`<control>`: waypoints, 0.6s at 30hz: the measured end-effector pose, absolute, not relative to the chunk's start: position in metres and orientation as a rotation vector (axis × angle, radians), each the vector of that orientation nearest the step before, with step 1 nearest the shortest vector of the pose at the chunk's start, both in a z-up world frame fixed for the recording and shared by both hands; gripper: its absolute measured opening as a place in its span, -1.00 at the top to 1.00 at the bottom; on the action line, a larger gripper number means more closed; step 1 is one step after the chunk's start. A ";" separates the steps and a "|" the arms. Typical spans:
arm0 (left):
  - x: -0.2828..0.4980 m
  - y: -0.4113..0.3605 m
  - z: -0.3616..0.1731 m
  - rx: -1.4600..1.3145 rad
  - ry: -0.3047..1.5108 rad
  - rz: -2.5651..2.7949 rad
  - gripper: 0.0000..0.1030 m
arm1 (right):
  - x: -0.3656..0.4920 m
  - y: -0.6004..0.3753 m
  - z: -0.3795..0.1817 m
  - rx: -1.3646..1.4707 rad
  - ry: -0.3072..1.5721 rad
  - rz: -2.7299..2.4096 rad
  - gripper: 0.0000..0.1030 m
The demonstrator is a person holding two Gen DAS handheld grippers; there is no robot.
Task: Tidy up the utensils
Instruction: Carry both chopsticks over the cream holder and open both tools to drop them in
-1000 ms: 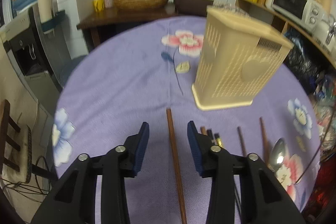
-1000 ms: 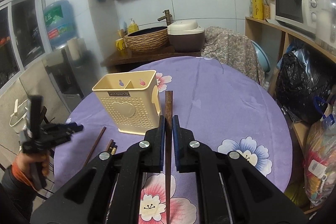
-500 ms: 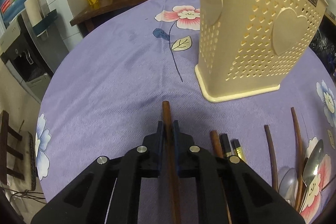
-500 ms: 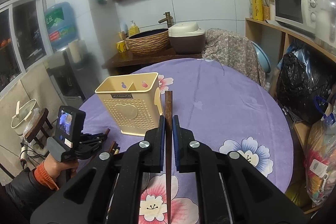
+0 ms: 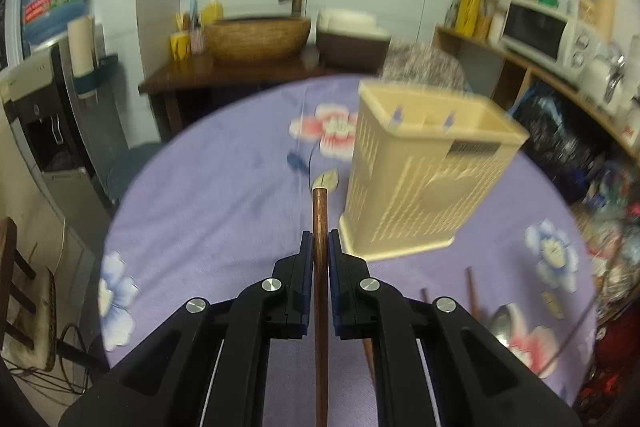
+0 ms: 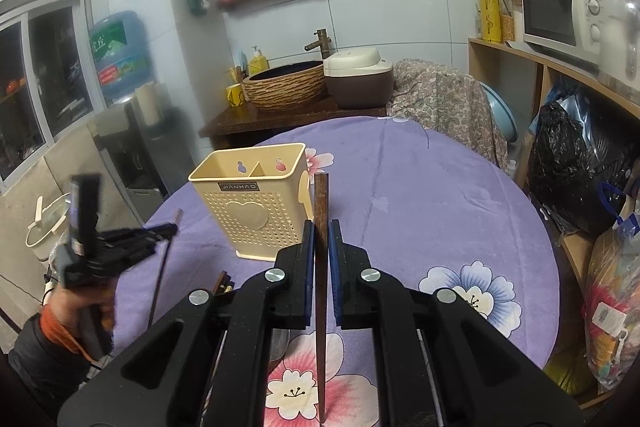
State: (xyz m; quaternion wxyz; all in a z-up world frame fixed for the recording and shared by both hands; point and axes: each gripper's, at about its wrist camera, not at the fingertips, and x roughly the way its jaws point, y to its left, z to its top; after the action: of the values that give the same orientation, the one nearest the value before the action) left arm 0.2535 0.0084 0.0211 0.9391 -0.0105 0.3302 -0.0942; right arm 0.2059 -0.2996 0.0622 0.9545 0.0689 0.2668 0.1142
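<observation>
One round table point(image 6: 420, 195) under a purple flowered cloth carries one cream perforated utensil holder point(image 6: 256, 205), standing upright with two compartments. Two tools are at work. The left tool point(image 5: 319, 247) is clamped on one brown chopstick point(image 5: 320, 219), lifted clear of the cloth just beside the holder. The right tool point(image 6: 320, 239) is clamped on a second chopstick point(image 6: 321, 199). About three more sticks point(image 5: 472, 287) and one spoon point(image 5: 500, 323) lie loose on the cloth.
</observation>
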 end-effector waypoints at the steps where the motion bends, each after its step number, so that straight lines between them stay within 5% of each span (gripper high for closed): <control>1: 0.245 0.012 0.034 -0.027 0.642 -0.199 0.83 | 0.204 -0.301 0.064 0.148 0.538 0.238 0.84; 18: 0.216 0.031 0.082 -0.102 0.536 -0.236 0.84 | 0.201 -0.302 0.085 0.147 0.489 0.246 0.84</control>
State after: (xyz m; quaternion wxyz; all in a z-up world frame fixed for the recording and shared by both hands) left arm 0.2165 0.0309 0.0819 0.9561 -0.0504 0.2641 -0.1163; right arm 0.2014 -0.3016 0.0849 0.9601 0.0725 0.2414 0.1213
